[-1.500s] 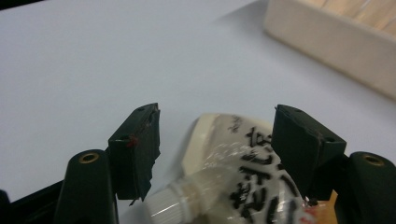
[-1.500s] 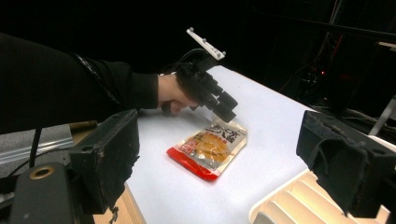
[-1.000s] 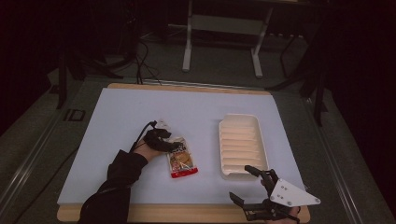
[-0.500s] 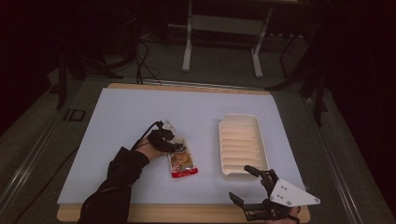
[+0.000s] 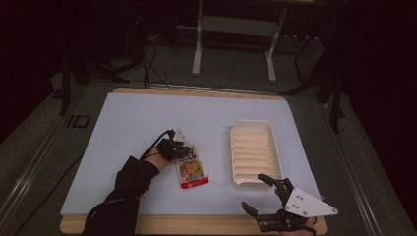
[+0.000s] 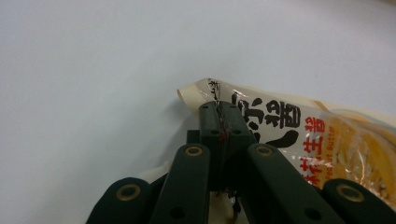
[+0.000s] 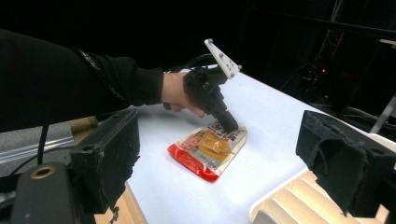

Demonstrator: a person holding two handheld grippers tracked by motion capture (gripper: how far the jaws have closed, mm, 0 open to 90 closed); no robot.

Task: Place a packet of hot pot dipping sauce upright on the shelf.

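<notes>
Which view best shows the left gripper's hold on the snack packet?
Left gripper view: the left gripper is closed on the snack packet at its top edge. Right gripper view shows it from farther off; the high view shows it small and dark.

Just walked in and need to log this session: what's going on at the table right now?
A person works at a white table with a gripper in each hand. The left gripper is closed on the top edge of a snack packet that lies flat on the table. The right gripper is open near the table's front edge, just in front of an empty white ridged tray, holding nothing. The packet lies to the left of the tray, apart from it.
</notes>
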